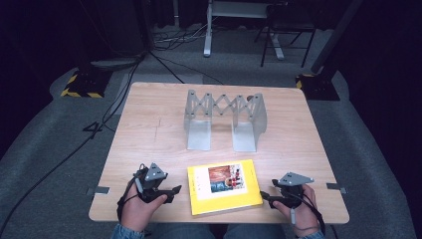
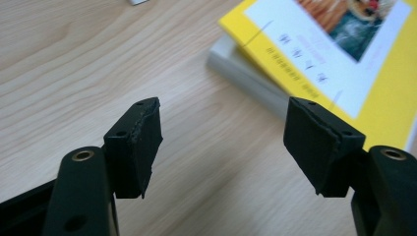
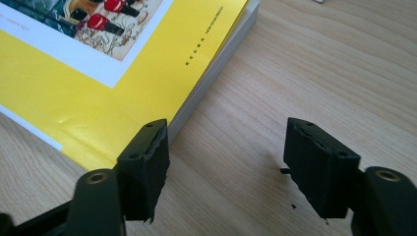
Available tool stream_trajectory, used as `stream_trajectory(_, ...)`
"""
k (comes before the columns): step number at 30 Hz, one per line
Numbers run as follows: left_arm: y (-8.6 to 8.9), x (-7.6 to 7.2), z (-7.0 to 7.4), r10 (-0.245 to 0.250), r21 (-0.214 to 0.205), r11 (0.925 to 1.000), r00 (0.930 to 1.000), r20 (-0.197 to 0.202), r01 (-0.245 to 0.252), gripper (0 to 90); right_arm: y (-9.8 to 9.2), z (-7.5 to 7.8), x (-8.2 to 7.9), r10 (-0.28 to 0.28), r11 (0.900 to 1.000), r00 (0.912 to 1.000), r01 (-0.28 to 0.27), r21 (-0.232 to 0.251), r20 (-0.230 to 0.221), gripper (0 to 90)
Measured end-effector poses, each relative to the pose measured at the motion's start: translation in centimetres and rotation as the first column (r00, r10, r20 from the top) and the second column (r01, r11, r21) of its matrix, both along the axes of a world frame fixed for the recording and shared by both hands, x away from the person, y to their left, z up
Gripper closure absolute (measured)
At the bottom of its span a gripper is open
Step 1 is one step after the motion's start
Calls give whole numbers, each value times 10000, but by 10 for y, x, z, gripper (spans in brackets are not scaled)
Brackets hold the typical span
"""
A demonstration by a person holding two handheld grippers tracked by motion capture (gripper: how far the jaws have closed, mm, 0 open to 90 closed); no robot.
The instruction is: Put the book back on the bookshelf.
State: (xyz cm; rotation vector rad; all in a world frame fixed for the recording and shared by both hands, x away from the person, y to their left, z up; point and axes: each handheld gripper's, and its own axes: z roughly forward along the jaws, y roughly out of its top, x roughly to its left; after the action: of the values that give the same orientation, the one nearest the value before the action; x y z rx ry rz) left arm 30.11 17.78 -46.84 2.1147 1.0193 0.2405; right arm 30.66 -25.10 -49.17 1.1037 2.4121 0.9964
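A yellow book (image 1: 224,187) with a picture on its white cover panel lies flat near the table's front edge. Left of it my left gripper (image 1: 172,193) rests low on the wood, jaws open and empty. In the left gripper view the left gripper (image 2: 223,142) has bare wood between its pads and the book (image 2: 339,59) a little ahead to the right. My right gripper (image 1: 265,197) sits just right of the book, also open. In the right gripper view the right gripper (image 3: 226,167) is empty, with the book's corner (image 3: 98,98) beside its left pad.
A grey metal folding rack (image 1: 225,119) with scissor bars stands upright at the middle of the wooden table (image 1: 149,134), behind the book. Cables, stands and a hazard-striped base lie on the grey floor beyond the table.
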Motion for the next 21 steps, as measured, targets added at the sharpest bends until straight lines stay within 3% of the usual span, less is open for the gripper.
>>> stream_trajectory(3, -15, 3, -5, -309, -45, 9995, 9995, -110, 309, 305, 4, 1, -3, 4, 9996, 10000, -1, -292, 99, 390)
stream_trajectory(6, -20, 5, -8, -308, -37, 9995, 9994, -174, 307, 301, 5, 1, -4, -3, 9992, 9999, 9, -402, 131, 415)
stream_trajectory(7, -22, 7, -9, -325, -29, 9995, 9992, -223, 324, 298, 5, 1, -7, 31, 9993, 10000, -28, -363, 87, 466)
stream_trajectory(15, -32, 18, -19, -265, -368, 9990, 9980, -577, 244, 295, 7, -1, -14, -279, 9989, 9996, 280, -384, 49, 507)
stream_trajectory(21, -44, 25, -23, -494, -615, 9972, 9918, -1182, 424, 300, 7, -1, -20, -383, 9985, 9993, 381, -393, -39, 528)
